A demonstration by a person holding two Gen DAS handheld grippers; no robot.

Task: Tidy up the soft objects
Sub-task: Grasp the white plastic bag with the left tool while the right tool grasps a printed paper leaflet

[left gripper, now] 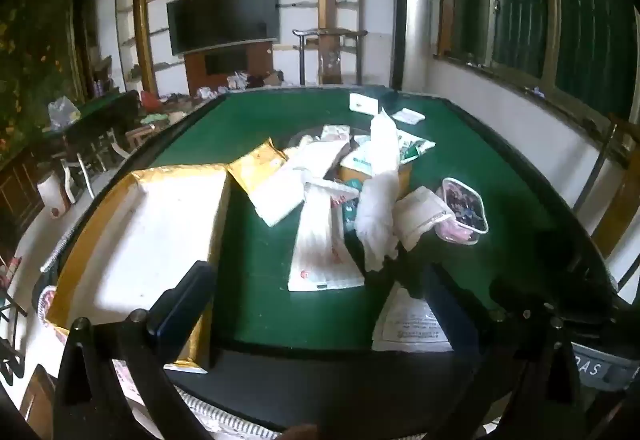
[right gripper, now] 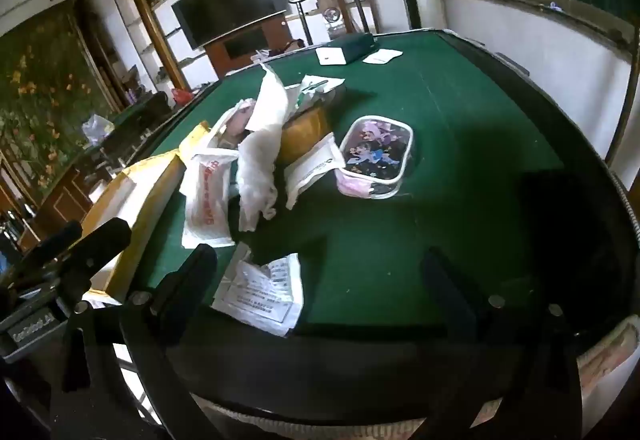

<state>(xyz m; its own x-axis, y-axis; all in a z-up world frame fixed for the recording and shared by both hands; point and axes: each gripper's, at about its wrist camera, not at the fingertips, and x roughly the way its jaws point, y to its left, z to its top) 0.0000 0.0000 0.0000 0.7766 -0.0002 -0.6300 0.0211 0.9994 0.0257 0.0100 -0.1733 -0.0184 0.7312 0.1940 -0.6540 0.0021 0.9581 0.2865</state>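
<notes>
A pile of soft packets lies mid-table on the green felt table [left gripper: 256, 280] [right gripper: 460, 112]. A white crumpled cloth [left gripper: 378, 200] [right gripper: 260, 160] drapes over the pile. A white plastic bag with red print [left gripper: 320, 240] [right gripper: 206, 196] lies in front of it. A cartoon-print zip pouch [left gripper: 466, 210] [right gripper: 378, 156] sits to the right. A printed white packet [left gripper: 412, 324] [right gripper: 264, 292] lies near the front edge. A gold-rimmed white box [left gripper: 148, 232] [right gripper: 136, 192] stands at left. My left gripper [left gripper: 316, 304] is open and empty above the front edge. My right gripper [right gripper: 320, 280] is open and empty by the printed packet.
A dark box with a white card [right gripper: 348, 48] [left gripper: 362, 102] and a flat packet [right gripper: 380, 56] lie at the table's far side. A wooden chair [left gripper: 330, 52] and a TV [left gripper: 224, 16] stand beyond. The table has a raised black rim [right gripper: 360, 360].
</notes>
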